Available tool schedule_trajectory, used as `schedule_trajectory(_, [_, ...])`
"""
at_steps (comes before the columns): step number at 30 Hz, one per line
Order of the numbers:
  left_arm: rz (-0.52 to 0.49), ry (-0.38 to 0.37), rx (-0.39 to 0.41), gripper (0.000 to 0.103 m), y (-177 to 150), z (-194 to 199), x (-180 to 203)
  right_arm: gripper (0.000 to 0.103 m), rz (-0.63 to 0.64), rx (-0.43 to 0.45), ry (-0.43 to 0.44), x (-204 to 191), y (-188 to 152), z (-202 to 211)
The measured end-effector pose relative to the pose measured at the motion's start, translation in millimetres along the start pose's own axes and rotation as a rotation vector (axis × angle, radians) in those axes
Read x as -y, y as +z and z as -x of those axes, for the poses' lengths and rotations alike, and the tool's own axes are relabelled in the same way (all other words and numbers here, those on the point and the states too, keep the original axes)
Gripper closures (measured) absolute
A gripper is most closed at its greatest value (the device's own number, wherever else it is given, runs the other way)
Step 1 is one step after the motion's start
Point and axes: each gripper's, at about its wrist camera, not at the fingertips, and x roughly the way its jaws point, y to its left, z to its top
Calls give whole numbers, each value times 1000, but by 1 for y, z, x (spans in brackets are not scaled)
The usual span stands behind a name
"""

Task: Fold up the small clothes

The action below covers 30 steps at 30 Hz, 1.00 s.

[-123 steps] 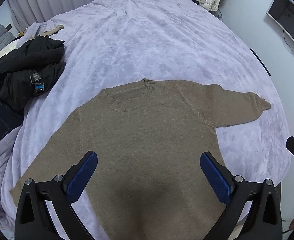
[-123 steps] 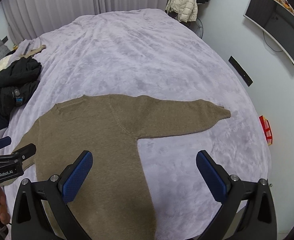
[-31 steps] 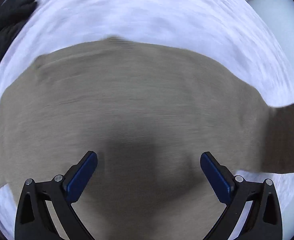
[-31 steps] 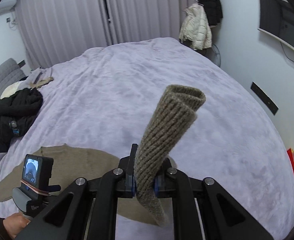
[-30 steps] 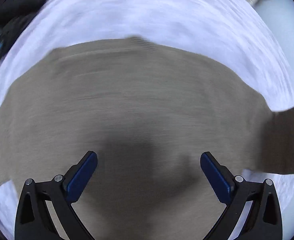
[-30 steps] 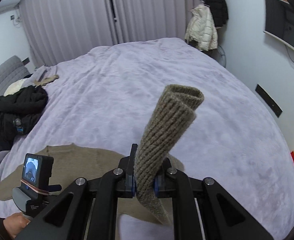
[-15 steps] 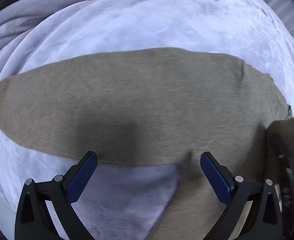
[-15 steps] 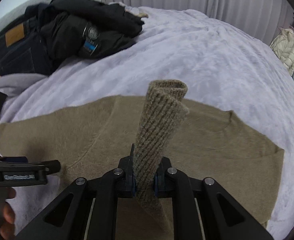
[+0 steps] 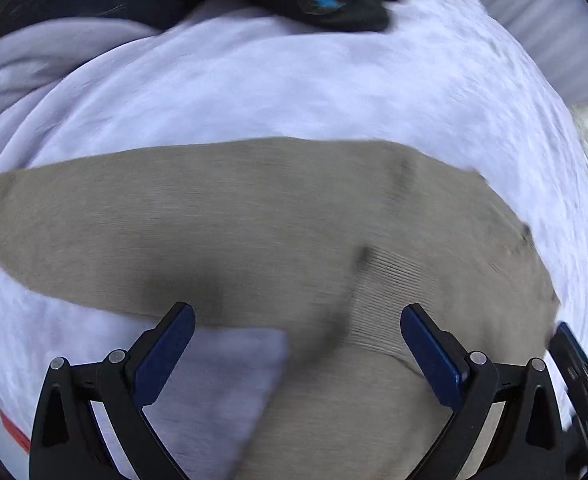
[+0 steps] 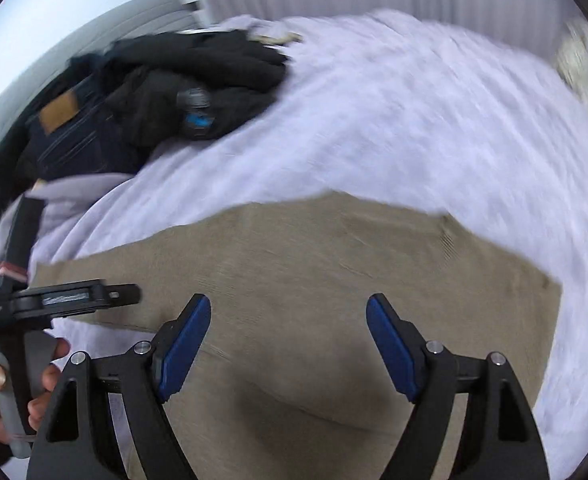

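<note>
A tan knit sweater (image 9: 221, 224) lies flat on the lilac bedspread (image 9: 294, 88). One sleeve stretches out to the left in the left wrist view; the other sleeve's ribbed cuff (image 9: 386, 300) lies folded over the body. My left gripper (image 9: 298, 354) is open and empty above the underarm edge. My right gripper (image 10: 285, 348) is open and empty just above the sweater's body (image 10: 334, 264). The left gripper also shows in the right wrist view (image 10: 65, 300), held in a hand.
A pile of dark clothes (image 10: 141, 92), black jacket and jeans, lies at the bed's far left. A pale coat (image 10: 582, 68) hangs at the far right by the curtains. The bedspread (image 10: 414, 120) stretches beyond the sweater.
My right gripper has opened and let go of the sleeve cuff, which now lies across the sweater's body. Both views are blurred by motion; the left gripper has stayed open.
</note>
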Motion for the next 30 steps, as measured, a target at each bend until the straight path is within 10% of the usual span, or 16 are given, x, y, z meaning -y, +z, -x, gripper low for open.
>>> schedule_trajectory(4, [-201,-44,-46,0,-4,-37,78,20,-283,-126,-26,117,-26,-31])
schedule_trajectory(9, [-291,82,-112,0,-11,-82,98,27,-535,-129,-43,228,-64,-20])
schedule_trajectory(12, [-305,99,-99,0,-10,-74,91,25,-554,-164,-276,257,-75,2])
schedule_trajectory(17, [-211,70,-59,0,-7,-37,86,25,-438,-50,-155,209,-64,35])
schedule_trajectory(21, [-266,120,-121,0,-11,-59,108,24,-218,-127,-45,124,-44,-5])
schedule_trajectory(25, [-282,149,-125,0,-9,-52,90,24,-42,-300,-146,87,-68,-63])
schedule_trajectory(30, [-39,113,-66,0,8,-4,-26,24,-55,-283,-252,89,-80,-38])
